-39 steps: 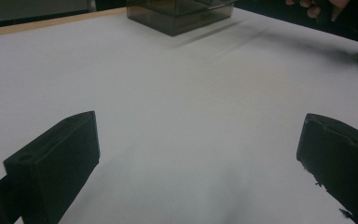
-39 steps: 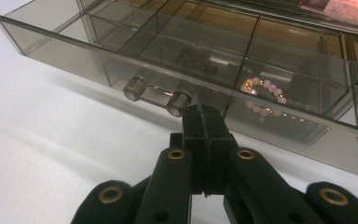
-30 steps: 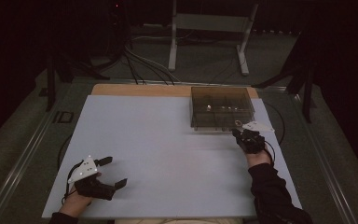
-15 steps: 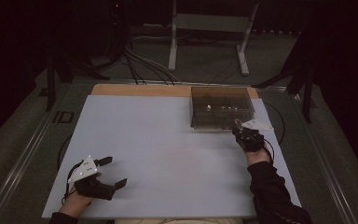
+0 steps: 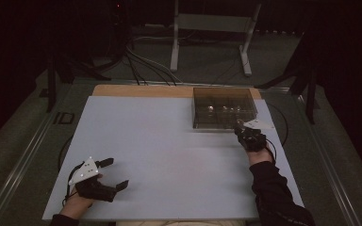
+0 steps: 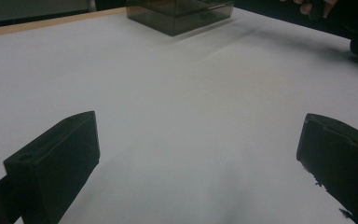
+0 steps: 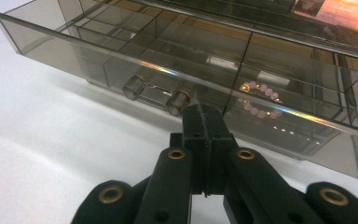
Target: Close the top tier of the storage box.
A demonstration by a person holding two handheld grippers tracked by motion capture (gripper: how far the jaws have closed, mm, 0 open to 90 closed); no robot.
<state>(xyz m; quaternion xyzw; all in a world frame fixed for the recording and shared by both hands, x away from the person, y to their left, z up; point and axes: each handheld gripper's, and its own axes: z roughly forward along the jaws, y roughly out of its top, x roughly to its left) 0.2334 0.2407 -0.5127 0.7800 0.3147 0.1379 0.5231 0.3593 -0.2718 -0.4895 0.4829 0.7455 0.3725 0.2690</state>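
- Two grippers: right gripper (image 7: 204, 122) pressed together, empty, just below the drawer handle (image 7: 156, 94); smoky box (image 5: 224, 107) at one o'clock
- left gripper (image 5: 111, 174) spread, idle at seven o'clock
- step: opening the drawer (image 7: 121, 60); next, probably part the jaws and pinch the handle

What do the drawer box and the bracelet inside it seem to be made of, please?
The box looks like smoky, clear acrylic with a glossy finish: you can see through its walls and dividers, and its edges throw rainbow glints. The bracelet seems to be pale pink beads with a few gold-coloured ones; whether they are glass, stone or plastic is unclear.
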